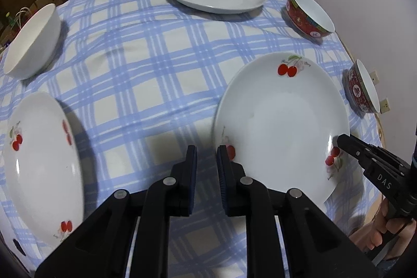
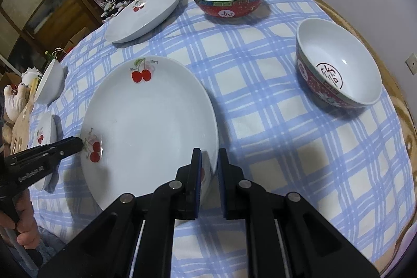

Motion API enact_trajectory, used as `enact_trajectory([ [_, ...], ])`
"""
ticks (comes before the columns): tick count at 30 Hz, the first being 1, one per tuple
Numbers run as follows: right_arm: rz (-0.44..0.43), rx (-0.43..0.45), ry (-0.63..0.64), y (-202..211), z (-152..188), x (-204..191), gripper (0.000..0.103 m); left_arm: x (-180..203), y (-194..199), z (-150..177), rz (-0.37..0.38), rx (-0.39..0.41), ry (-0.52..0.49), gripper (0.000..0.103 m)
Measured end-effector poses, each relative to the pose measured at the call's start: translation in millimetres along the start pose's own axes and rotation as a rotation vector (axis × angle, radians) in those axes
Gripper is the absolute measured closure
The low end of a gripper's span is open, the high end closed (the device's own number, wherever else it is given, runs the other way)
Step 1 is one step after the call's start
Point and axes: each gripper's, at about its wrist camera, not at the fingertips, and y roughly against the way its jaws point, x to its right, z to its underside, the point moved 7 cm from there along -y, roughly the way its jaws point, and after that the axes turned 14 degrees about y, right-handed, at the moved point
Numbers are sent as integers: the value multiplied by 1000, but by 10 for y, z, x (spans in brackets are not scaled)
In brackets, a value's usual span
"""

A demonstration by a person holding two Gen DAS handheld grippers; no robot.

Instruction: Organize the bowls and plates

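While seemingly bare, cherry plate (image 2: 153, 121), red bowls (image 2: 338, 64)

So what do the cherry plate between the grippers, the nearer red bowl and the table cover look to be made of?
Cherry plate: probably glazed ceramic, glossy white with sharp highlights and printed cherries. Nearer red bowl: likely glazed porcelain, shiny white inside, patterned red outside. Table cover: woven cloth, matte blue check, with soft wrinkles.
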Motion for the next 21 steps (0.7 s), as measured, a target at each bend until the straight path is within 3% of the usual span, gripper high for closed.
enact_trajectory([
  [6, 42, 21, 32, 69, -30, -28, 87, -184, 204, -82, -43, 49, 14, 84],
  [10, 62, 39, 57, 121, -74, -78, 78, -336, 335, -110, -64, 57, 33, 83],
  [12, 65, 58, 68, 162, -105, -119, 76, -418, 422, -131, -86, 67, 30, 77],
  [14, 75, 88, 88, 239, -168, -200, 72, -464, 486, -156, -91, 64, 26, 59],
  [15, 75, 102, 95, 272, -199, -250, 68, -507, 539, -185, -91, 67, 34, 56],
  [17, 62, 135, 114, 355, -282, -387, 45, -586, 637, -233, -101, 88, 50, 45],
  [18, 54, 151, 125, 390, -317, -451, 43, -630, 681, -255, -111, 94, 57, 41],
  [20, 40, 182, 157, 464, -395, -624, 38, -711, 766, -307, -123, 95, 66, 24],
  [21, 36, 189, 171, 483, -419, -698, 34, -743, 804, -326, -122, 95, 67, 22],
])
